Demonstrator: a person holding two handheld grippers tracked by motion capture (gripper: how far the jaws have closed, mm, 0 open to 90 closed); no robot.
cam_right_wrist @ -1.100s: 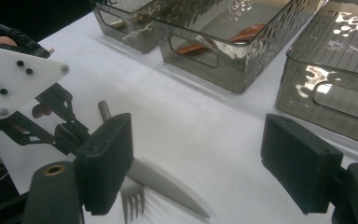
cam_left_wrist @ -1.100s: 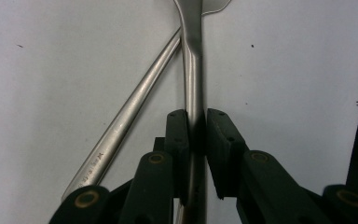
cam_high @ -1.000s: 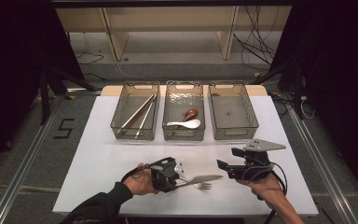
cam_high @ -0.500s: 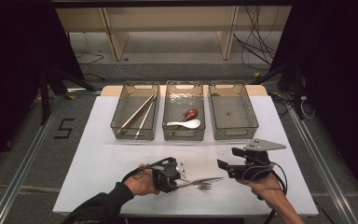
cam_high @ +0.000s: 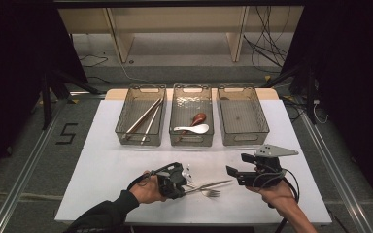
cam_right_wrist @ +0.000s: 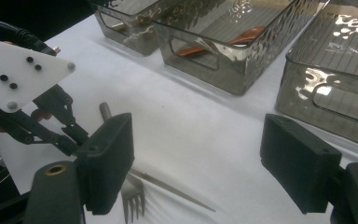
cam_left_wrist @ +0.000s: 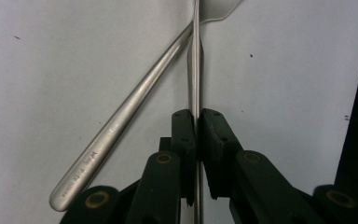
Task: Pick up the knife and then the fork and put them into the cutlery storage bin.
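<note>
From the high view, my left gripper (cam_high: 180, 180) sits at the near edge of the white counter (cam_high: 102, 160), its jaws pinched shut on the handle of a metal utensil (cam_high: 212, 185) that sticks out to the right, with a fork (cam_high: 210, 193) lying on the counter just beside it, tines pointing right. My right gripper (cam_high: 234, 174) hovers a little to the right of both, jaws spread wide and holding nothing. Against the earlier frames, nothing has visibly shifted: both hands, the held utensil and the fork sit where they were. At the far side of the counter stand three clear bins: the left bin (cam_high: 141, 116) holds chopsticks (cam_high: 143, 118), the middle bin (cam_high: 191, 115) a white spoon (cam_high: 192, 129) and a brown spoon (cam_high: 197, 118), and the right bin (cam_high: 243, 115) sits beside them. In the left gripper view, my two black jaws are closed tight on the thin edge-on handle (cam_left_wrist: 195, 60) running straight up between the pads, while a second rounded handle (cam_left_wrist: 121, 121) lies slanted across the counter to the left, crossing under it near the top. In the right gripper view, my jaws stand far apart with bare counter between them; the fork's tines (cam_right_wrist: 133, 200) lie by the left jaw, and the bins rise beyond.
</note>
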